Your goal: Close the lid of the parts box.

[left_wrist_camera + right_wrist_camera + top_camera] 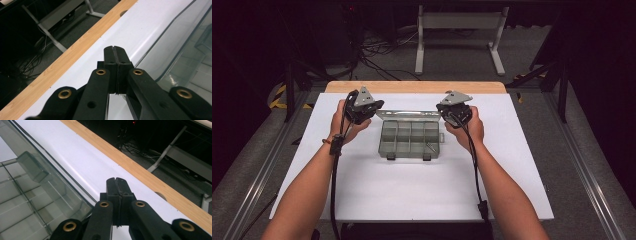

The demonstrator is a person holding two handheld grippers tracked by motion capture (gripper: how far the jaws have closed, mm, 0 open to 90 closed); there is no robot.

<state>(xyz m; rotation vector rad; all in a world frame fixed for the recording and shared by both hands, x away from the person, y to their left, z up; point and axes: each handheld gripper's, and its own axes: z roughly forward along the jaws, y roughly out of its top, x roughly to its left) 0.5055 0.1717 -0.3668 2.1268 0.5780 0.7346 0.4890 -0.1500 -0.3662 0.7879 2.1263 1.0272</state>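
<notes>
- On the white surface (412, 185), which has a wooden strip along its far edge, a clear plastic organizer box (410, 140) sits about in the middle. I take this box as the landmark for all the places below.
- Its lid (408, 114) is open and stands up at the far side of the box; the tray part is divided into many small compartments. One small dark item (430, 146) lies in a compartment at the right side of the box; what it is I cannot tell.
- Just left of the box, near the left end of the lid, is the left gripper (362, 107). In the left gripper view its fingers (115, 58) are pressed together with nothing between them, beside the lid edge.
- Just right of the box, near the right end of the lid, is the right gripper (455, 109). Its fingers (116, 187) are also pressed together and hold nothing.
- By my judgement the box is light, stiff and thin-walled. The smooth plastic can slip, and the box may slide on the surface if it is pushed from one side only.
- A good place to take hold seems to be the free edge of the lid, with the tray steadied from the other side. The two dark latches (390, 157) at the near side of the box look small and need a careful press.
- No brand, label or readable writing is visible on the box or near it.
</notes>
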